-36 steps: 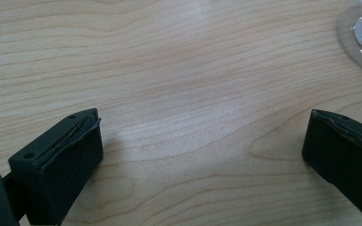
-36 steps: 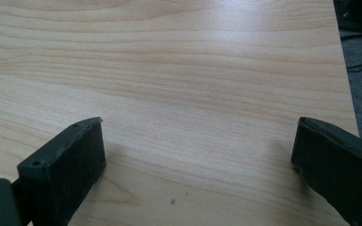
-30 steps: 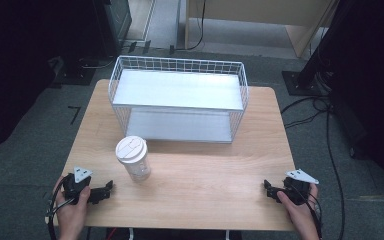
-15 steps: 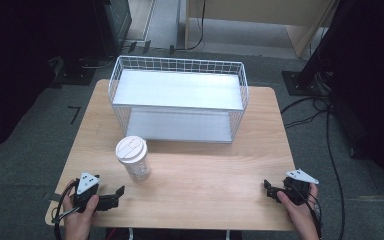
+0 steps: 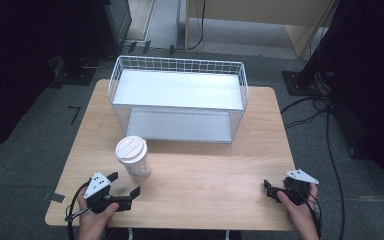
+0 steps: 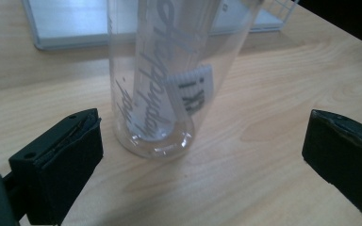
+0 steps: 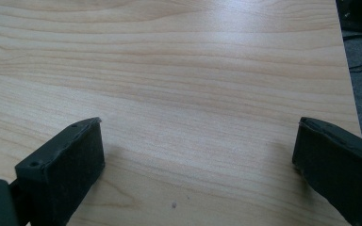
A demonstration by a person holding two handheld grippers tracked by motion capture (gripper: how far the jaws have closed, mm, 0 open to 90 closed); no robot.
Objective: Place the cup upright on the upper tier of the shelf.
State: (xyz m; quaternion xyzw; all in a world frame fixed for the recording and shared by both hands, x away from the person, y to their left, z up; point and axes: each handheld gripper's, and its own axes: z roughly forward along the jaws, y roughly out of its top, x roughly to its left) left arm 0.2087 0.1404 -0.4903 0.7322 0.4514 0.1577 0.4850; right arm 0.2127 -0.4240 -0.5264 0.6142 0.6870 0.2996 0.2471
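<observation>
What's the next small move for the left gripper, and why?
Probably ease the left gripper forward until the clear plastic cup sits between its jaws, then close. The jaws stand wide open, the cup stands upright on the table just ahead of them, untouched. The right gripper faces bare wood.

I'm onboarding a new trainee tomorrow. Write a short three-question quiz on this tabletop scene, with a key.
1. True or false: the left gripper is shut on the clear cup.
2. What covers the cup's top?
3. The wire basket stands: a) nearer the person than the cup, b) beyond the cup, c) on the floor.

Key:
1. False; its jaws stand open and apart from the cup.
2. A white lid.
3. b.
</observation>
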